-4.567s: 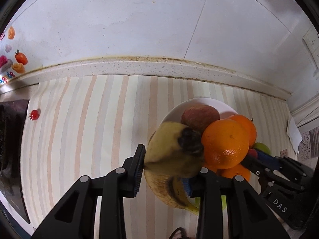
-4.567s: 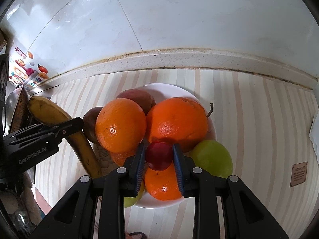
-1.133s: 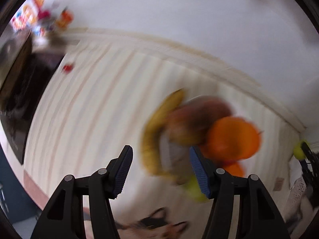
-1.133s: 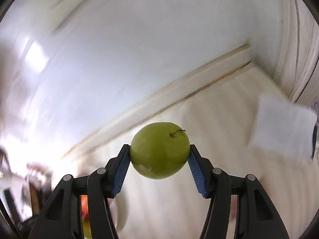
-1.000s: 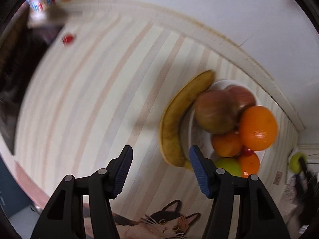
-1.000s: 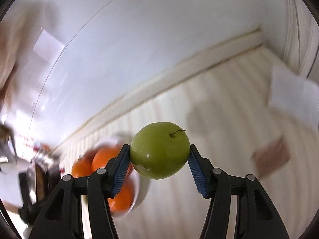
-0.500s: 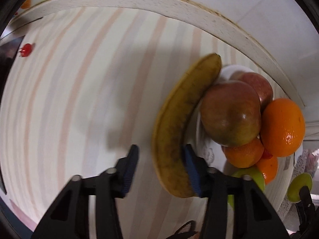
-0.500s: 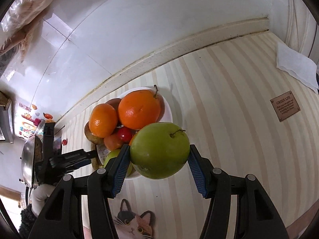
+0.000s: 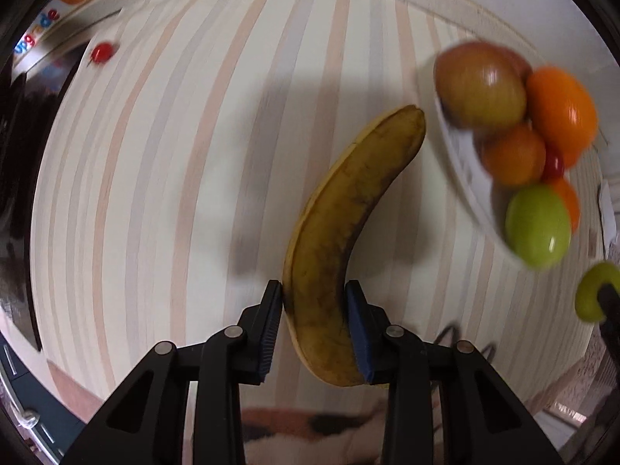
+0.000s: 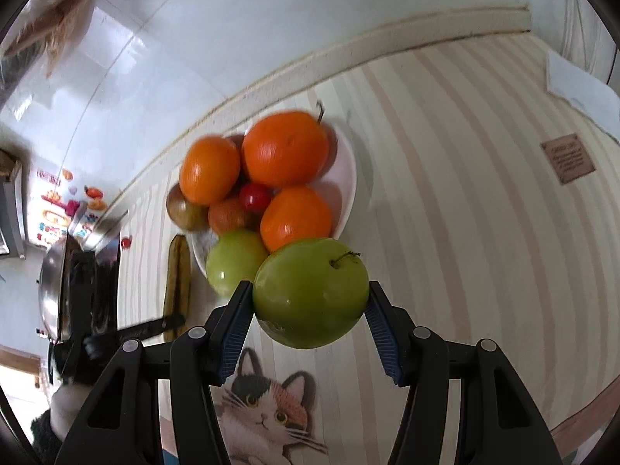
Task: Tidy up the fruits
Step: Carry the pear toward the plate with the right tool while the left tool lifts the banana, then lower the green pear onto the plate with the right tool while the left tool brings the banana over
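Note:
A brown-spotted banana [image 9: 348, 213] lies on the striped mat, left of the white plate [image 9: 461, 178]. My left gripper [image 9: 314, 321] points down and is shut on the banana's near end, both blue pads pressing its sides. My right gripper [image 10: 309, 298] is shut on a green apple [image 10: 310, 290] and holds it in the air just in front of the plate [image 10: 345, 170]. Piled on the plate are oranges [image 10: 286, 147], a second green apple [image 10: 234, 259], a reddish apple [image 9: 480, 85] and a small red fruit [image 10: 254, 197]. In the right wrist view the banana [image 10: 177, 275] and the left gripper [image 10: 155, 325] appear at left.
A small red tomato [image 9: 101, 52] lies at the mat's far left. A metal pan [image 10: 58, 283] on a black stove stands at the left edge. The mat has a cat picture [image 10: 267, 407] near its front edge. White folded paper [image 10: 577, 85] and a brown label [image 10: 567, 159] lie to the right. The tiled wall runs behind.
My left gripper came down over the banana and shut on its near end. My right gripper carried the green apple in from the right toward the plate.

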{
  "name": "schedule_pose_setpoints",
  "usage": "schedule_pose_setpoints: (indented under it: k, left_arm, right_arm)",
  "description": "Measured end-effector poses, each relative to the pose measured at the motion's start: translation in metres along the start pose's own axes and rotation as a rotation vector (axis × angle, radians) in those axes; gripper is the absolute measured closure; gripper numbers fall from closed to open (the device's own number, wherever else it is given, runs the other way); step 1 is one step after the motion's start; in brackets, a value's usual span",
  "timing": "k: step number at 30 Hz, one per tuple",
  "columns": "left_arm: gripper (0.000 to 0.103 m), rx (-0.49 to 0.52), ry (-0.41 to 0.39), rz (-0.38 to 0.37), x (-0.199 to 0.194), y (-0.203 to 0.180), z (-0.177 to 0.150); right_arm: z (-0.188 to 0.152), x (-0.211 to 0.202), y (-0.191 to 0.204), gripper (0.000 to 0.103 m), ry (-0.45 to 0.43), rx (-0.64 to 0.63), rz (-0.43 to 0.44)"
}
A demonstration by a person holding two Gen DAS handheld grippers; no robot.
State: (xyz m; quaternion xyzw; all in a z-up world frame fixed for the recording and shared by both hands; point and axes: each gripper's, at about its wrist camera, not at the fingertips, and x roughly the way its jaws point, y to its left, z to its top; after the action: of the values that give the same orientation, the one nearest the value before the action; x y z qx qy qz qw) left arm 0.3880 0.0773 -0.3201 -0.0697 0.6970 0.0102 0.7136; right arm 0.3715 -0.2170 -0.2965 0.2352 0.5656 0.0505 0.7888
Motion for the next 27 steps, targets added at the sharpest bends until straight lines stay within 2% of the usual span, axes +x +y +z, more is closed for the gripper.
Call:
schedule_pose_setpoints:
  k: [3, 5, 8, 11, 14, 19, 23, 27]
  left_arm:
    - [0.067, 0.005, 0.037, 0.004, 0.013, -0.008, 0.007]
    - [0.065, 0.019, 0.024, 0.031, 0.017, -0.017, 0.016]
    - [0.065, 0.063, -0.001, 0.088, 0.024, -0.032, 0.031]
    - [0.069, 0.065, -0.005, 0.077, 0.027, -0.037, 0.034]
    - [0.069, -0.012, -0.004, 0.026, 0.02, -0.024, 0.027]
    - [0.069, -0.12, -0.061, -0.069, -0.013, -0.006, 0.019]
    - [0.069, -0.155, -0.103, -0.159, -0.046, -0.002, 0.019]
    - [0.069, -0.161, -0.152, -0.197, -0.069, -0.031, 0.046]
  right_arm:
    - [-0.004, 0.011, 0.0, 0.042, 0.026, -0.001, 0.005]
    - [-0.005, 0.016, 0.001, 0.042, 0.036, -0.008, 0.006]
    - [-0.003, 0.017, 0.006, 0.042, 0.036, -0.028, 0.006]
    - [-0.001, 0.015, 0.009, 0.042, 0.032, -0.047, 0.005]
    - [0.003, 0.009, 0.011, 0.043, 0.023, -0.057, 0.005]
    - [0.012, -0.004, 0.008, 0.042, -0.009, -0.037, 0.029]
    - [0.024, -0.011, 0.003, 0.042, -0.028, -0.023, 0.046]
    - [0.042, -0.016, 0.0, 0.043, -0.051, -0.016, 0.043]
